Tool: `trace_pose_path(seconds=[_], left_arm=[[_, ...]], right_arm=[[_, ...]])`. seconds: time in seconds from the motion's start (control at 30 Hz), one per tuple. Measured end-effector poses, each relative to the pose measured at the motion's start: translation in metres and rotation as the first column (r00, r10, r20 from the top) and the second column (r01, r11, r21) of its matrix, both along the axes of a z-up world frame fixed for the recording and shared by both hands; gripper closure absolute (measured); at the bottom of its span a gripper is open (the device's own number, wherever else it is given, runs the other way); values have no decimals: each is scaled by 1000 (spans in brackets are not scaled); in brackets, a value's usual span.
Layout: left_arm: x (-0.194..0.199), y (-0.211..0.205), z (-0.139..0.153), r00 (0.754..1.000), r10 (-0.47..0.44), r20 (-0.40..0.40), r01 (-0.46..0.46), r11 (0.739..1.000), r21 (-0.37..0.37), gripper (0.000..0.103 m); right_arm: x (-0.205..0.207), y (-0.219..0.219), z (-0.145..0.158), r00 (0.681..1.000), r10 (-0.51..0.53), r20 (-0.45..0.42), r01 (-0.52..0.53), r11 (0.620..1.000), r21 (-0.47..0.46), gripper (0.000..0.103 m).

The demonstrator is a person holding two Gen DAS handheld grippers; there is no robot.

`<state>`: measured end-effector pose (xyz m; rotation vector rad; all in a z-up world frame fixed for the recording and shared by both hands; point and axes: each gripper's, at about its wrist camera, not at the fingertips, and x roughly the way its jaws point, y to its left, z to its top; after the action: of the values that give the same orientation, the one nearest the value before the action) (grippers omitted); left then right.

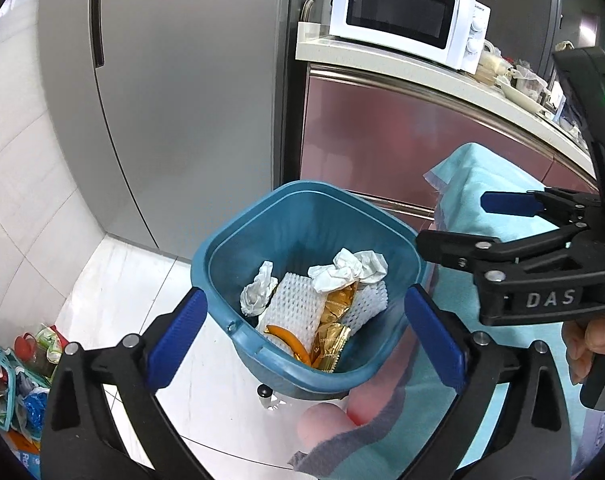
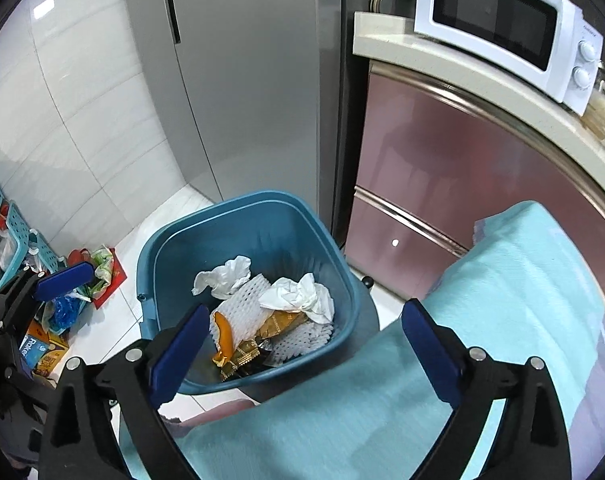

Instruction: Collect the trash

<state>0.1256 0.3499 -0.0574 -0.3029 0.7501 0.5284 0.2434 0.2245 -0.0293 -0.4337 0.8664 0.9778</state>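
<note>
In both views we look down into a blue bin (image 1: 302, 232) at mid-frame, standing on the white tiled floor (image 1: 114, 280) beside the grey fridge (image 1: 174, 92). Inside it we see the trash: crumpled tissues (image 1: 350, 270), white foam netting (image 1: 294, 308), a gold wrapper (image 1: 334, 320) and an orange piece (image 1: 288, 340), all lying together at the bottom. Our left gripper (image 1: 302, 326) hangs over the near rim with its blue pads spread wide and nothing between them. Our right gripper (image 2: 302, 344) is likewise spread and empty, its left pad over the bin's near edge and its right pad over a light-blue cloth (image 2: 482, 320) at lower right. In the left view the right gripper enters from the right edge, and we read "DAS" in white letters on its black body; a green light glows above it. A white microwave (image 2: 502, 24) sits on the counter (image 2: 382, 44) at upper right; a small word on its panel is too small for us to read. At lower left of the right view, a box (image 2: 36, 350) shows "Paker" among clutter by turquoise baskets (image 2: 6, 236).
</note>
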Motion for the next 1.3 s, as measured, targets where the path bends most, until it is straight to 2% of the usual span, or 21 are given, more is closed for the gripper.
trace_pose_path(seconds=[0.33,0.7,1.0,1.3], left_arm=[[-7,-34,23,999,-20,29,19,999,34,6],[7,-105,47,990,-122,67,117,990,72,6],[25,-171,61,970,-225,88,216,971,99,6],[33,-231,70,940,-328,97,316,941,122,6]], right_arm=[[-4,-52,23,996,-56,69,52,997,59,7],[1,-151,35,975,-209,76,195,969,153,7],[-5,-238,40,932,-350,98,325,923,207,7],[-22,-317,43,867,-486,110,448,858,252,7]])
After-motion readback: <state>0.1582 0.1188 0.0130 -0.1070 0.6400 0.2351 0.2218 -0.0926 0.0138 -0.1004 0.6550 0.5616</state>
